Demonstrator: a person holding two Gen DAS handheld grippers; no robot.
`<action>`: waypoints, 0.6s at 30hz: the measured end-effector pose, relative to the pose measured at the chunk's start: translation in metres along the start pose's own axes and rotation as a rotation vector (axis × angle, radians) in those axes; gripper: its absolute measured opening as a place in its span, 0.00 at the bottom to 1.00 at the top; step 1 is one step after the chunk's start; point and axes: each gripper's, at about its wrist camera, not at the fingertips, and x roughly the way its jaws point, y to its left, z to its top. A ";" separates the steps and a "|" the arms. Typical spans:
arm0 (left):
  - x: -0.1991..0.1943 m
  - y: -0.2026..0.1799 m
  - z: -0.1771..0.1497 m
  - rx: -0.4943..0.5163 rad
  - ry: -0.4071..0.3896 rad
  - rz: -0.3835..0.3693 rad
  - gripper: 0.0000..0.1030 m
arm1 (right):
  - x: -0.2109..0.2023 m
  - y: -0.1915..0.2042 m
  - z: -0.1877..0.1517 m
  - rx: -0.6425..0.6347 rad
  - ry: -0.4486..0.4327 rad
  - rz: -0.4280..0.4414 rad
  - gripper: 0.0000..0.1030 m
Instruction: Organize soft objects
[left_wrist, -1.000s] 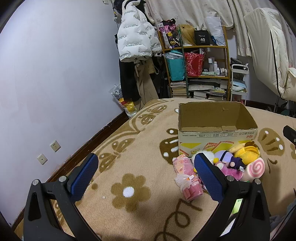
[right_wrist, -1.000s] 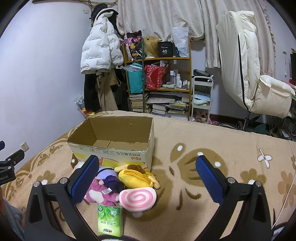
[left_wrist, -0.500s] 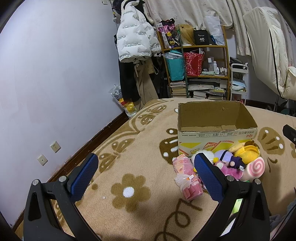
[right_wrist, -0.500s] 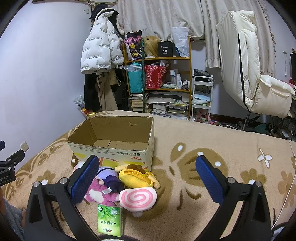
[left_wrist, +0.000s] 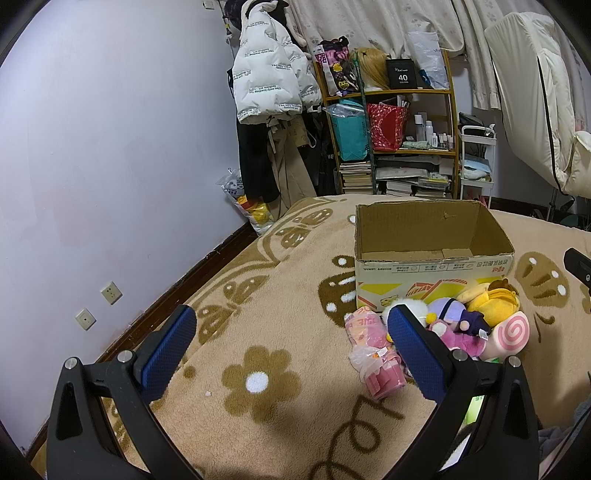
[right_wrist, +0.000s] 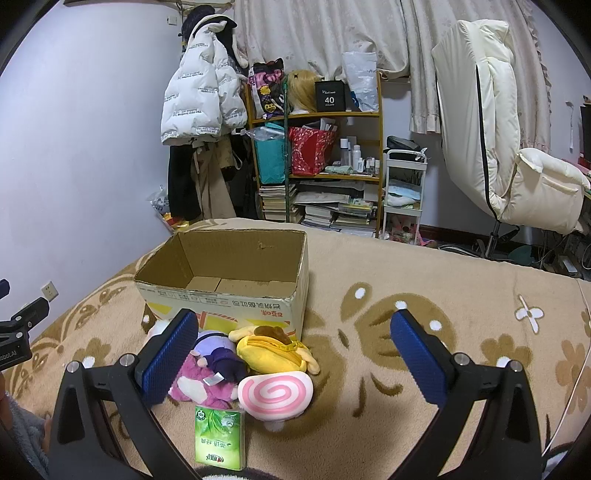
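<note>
An open cardboard box (right_wrist: 236, 295) (left_wrist: 432, 273) stands empty on a tan flowered blanket (right_wrist: 406, 332). In front of it lies a pile of soft toys: a yellow plush (right_wrist: 271, 352) (left_wrist: 493, 299), a purple plush (right_wrist: 210, 373) (left_wrist: 458, 326), a pink swirl plush (right_wrist: 275, 395) (left_wrist: 508, 332) and a white plush (left_wrist: 408, 306). Pink wrapped packs (left_wrist: 371, 350) lie to the pile's left, and a green tissue pack (right_wrist: 220, 435) lies at its near side. My left gripper (left_wrist: 291, 350) hovers open, left of the pile. My right gripper (right_wrist: 295, 354) hovers open above the toys.
A bookshelf (right_wrist: 317, 166) crammed with bags and books stands by the far wall, with a white puffer jacket (right_wrist: 199, 107) hung to its left. A cream chair (right_wrist: 498, 147) is at the right. The wall (left_wrist: 92, 147) with sockets runs along the blanket's left edge.
</note>
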 end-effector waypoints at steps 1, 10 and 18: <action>0.000 0.000 0.000 0.000 0.000 0.000 0.99 | 0.000 0.000 0.000 0.000 -0.001 0.000 1.00; 0.000 0.000 0.000 0.001 0.000 0.000 0.99 | 0.000 0.000 0.000 0.000 0.001 0.000 1.00; 0.000 0.000 0.000 0.003 0.000 0.002 0.99 | 0.000 0.001 0.001 0.000 0.003 0.000 1.00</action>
